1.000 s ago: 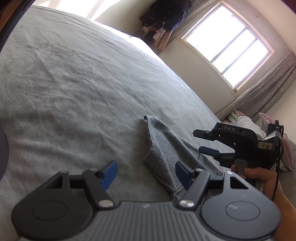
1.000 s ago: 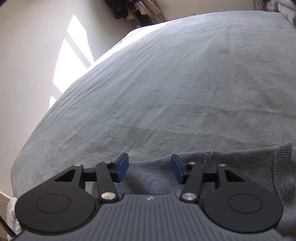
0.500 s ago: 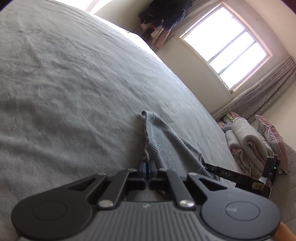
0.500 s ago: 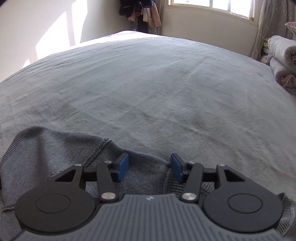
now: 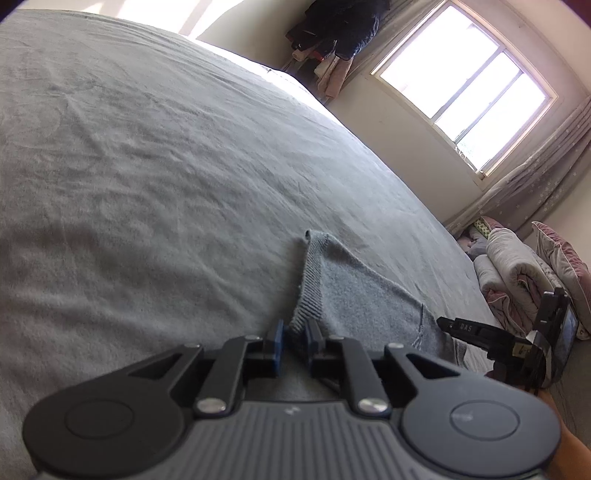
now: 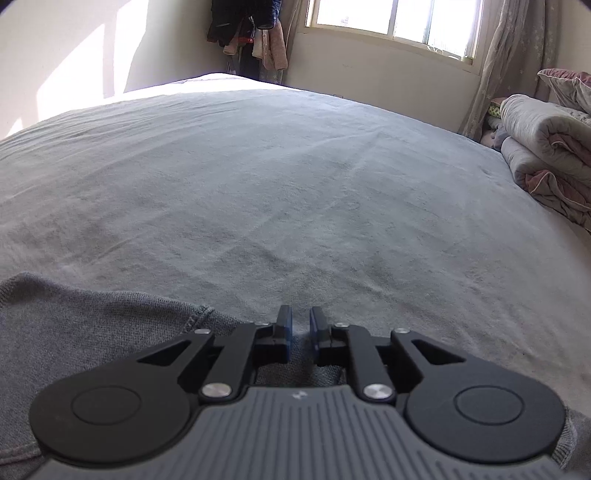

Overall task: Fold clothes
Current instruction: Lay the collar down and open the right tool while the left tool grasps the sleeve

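A grey knit sweater [image 5: 354,291] lies flat on the grey bed cover [image 5: 147,166], its ribbed hem running toward me. My left gripper [image 5: 295,341] pinches that ribbed hem between its blue pads, and the jaws are opening slightly. My right gripper [image 6: 300,328] sits low over the sweater [image 6: 92,325] at its far edge. Its jaws are closing to a narrow gap, with knit showing in the gap but not pressed. In the left wrist view the right gripper [image 5: 443,325] lies at the sweater's right side.
The wide bed cover [image 6: 295,184] stretches ahead. Rolled quilts and pillows [image 6: 546,147] are stacked at the bed's right edge. A bright window [image 5: 461,81] and hanging clothes [image 6: 247,26] are at the far wall. A hand [image 5: 569,454] shows bottom right.
My left jaws went from wide open to closed on the ribbed hem. My right gripper rolled level, sank toward the sweater, and its jaws narrowed.
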The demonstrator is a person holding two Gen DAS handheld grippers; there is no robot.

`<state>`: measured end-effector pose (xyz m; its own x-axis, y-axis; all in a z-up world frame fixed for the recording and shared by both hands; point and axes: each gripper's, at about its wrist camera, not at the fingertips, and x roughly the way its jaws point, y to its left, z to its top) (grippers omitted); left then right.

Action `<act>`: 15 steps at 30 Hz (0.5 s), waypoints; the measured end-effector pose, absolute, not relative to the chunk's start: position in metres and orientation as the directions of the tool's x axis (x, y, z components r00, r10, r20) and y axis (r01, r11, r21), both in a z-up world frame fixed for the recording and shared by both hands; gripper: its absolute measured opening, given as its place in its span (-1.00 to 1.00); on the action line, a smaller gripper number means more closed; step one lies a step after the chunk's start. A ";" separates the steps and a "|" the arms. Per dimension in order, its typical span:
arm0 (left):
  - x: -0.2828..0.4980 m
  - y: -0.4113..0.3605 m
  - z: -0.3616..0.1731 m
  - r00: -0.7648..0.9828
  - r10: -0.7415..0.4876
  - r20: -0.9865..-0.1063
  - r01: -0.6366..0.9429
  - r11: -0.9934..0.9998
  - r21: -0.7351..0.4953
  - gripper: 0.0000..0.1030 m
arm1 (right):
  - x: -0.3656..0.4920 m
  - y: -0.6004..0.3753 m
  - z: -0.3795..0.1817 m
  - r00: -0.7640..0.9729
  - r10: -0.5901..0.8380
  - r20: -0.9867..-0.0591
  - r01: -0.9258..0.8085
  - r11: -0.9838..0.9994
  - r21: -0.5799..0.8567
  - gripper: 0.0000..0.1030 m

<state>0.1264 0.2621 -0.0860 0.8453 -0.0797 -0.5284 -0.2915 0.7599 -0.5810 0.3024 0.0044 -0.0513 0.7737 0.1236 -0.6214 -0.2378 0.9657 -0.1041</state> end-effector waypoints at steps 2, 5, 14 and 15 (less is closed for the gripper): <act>0.125 0.260 -0.083 0.851 -0.081 -0.519 -0.285 0.759 -0.586 -0.36 | 0.292 -0.005 -0.047 0.782 0.114 -0.613 -0.223 0.969 -0.104 -0.10; 0.119 0.255 -0.076 0.860 -0.068 -0.506 -0.281 0.765 -0.580 0.14 | 0.272 -0.021 -0.042 0.795 0.088 -0.600 -0.194 0.974 -0.114 0.16; 0.089 0.235 -0.063 0.856 -0.053 -0.514 -0.255 0.822 -0.509 0.45 | 0.207 -0.114 -0.031 0.811 0.034 -0.584 -0.030 0.999 0.017 0.27; 0.084 0.231 -0.062 0.857 -0.057 -0.511 -0.240 0.835 -0.495 0.45 | 0.202 -0.127 -0.031 0.810 0.032 -0.586 -0.015 0.999 0.033 0.28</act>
